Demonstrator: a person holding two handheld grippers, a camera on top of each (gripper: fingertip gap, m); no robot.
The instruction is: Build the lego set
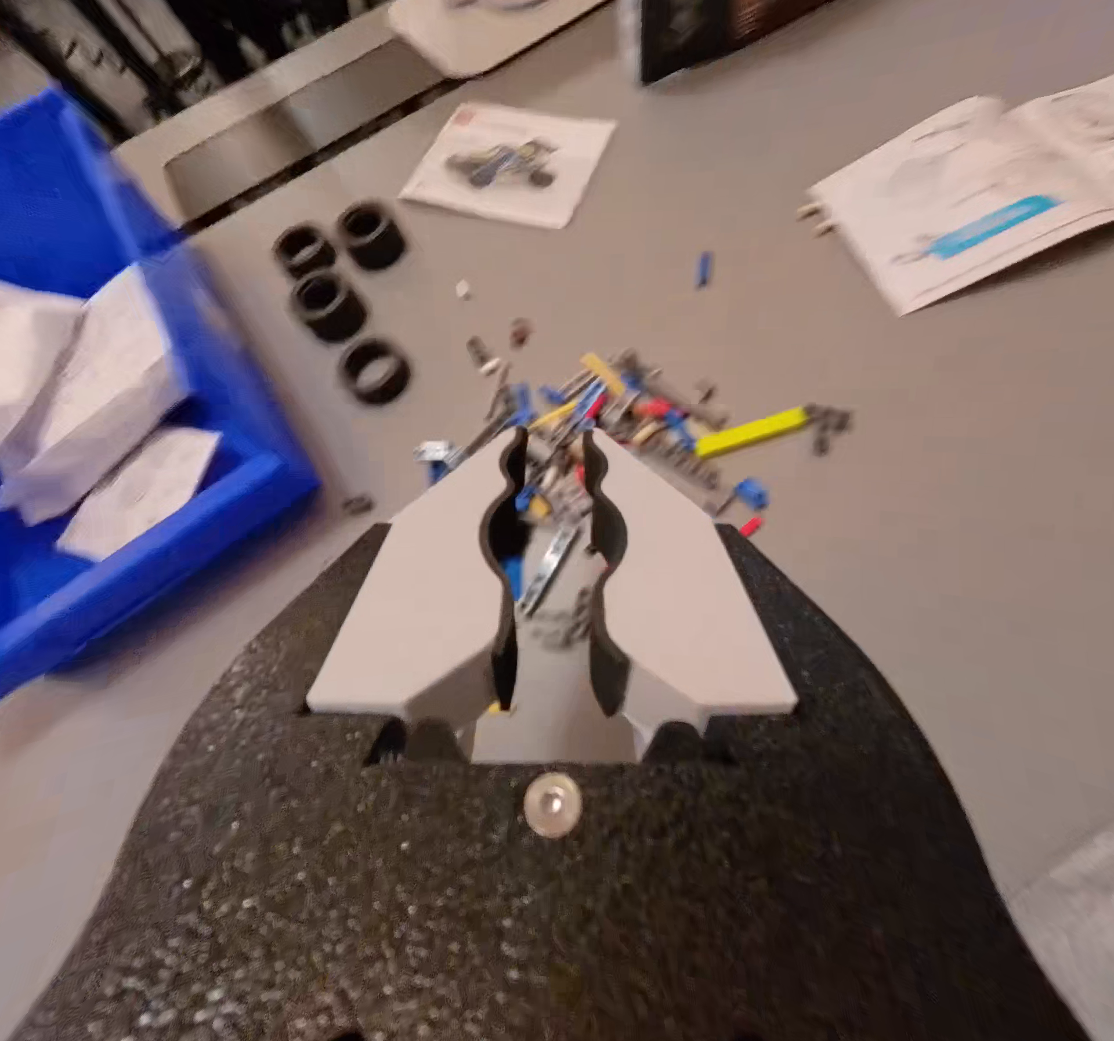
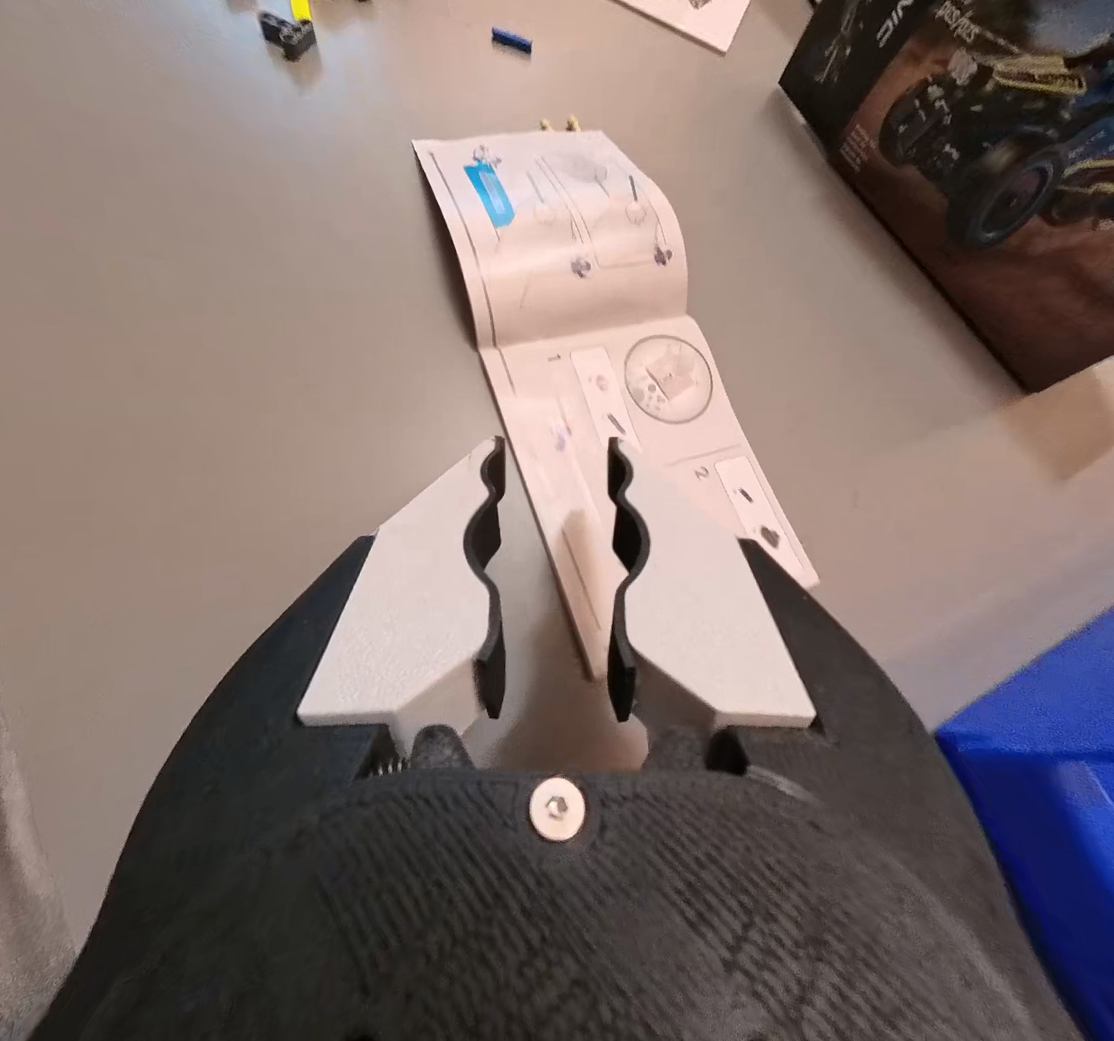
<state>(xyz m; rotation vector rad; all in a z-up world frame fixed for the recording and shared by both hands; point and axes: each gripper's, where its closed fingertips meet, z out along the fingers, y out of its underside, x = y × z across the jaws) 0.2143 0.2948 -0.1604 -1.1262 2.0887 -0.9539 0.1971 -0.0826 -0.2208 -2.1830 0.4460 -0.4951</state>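
Grey tabletop under you carries a loose brick pile. Your left hand-held gripper hovers there slightly parted, empty. Your right hand-held gripper gapes empty over the open booklet

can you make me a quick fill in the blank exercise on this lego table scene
1. The black tyres on the table number ____.
2. The bin left of the tyres is coloured ____.
3. The right gripper hangs open over the open ____.
4. The longest brick in the loose pile is coloured ____.

Missing words: four; blue; booklet; yellow
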